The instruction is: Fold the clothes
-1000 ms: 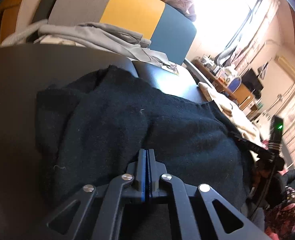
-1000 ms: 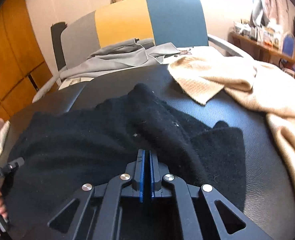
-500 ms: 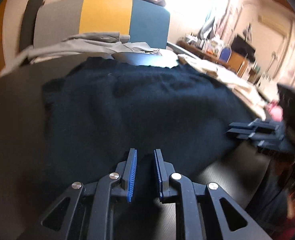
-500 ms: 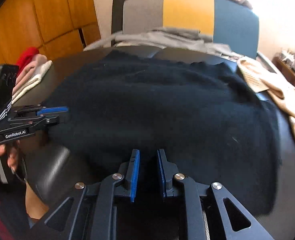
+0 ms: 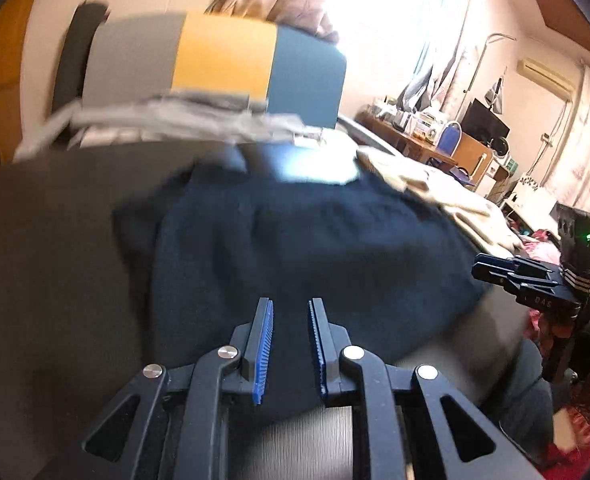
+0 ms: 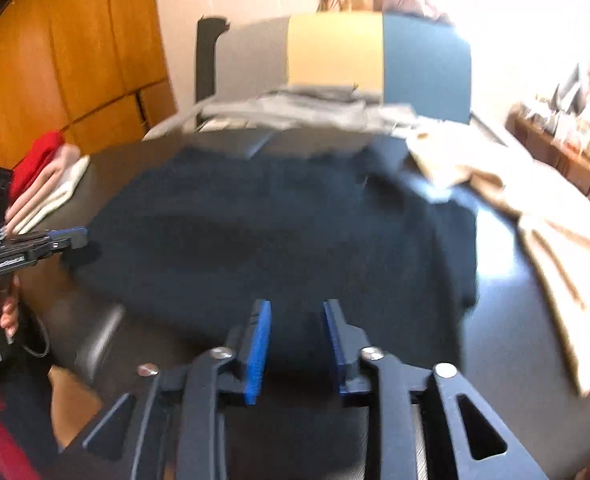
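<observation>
Black knit sweater, one item, which we find spread flat across the dark desk, its hem near the front edge. Left gripper: we log its fingers apart, empty, over the hem. Right gripper: likewise apart, empty. Beige garment at the desk's right edge; grey garment at the far edge.

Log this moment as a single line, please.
phase: fold laid, released | left gripper: open, empty | right gripper: open, empty | dark sweater: flat on table
</observation>
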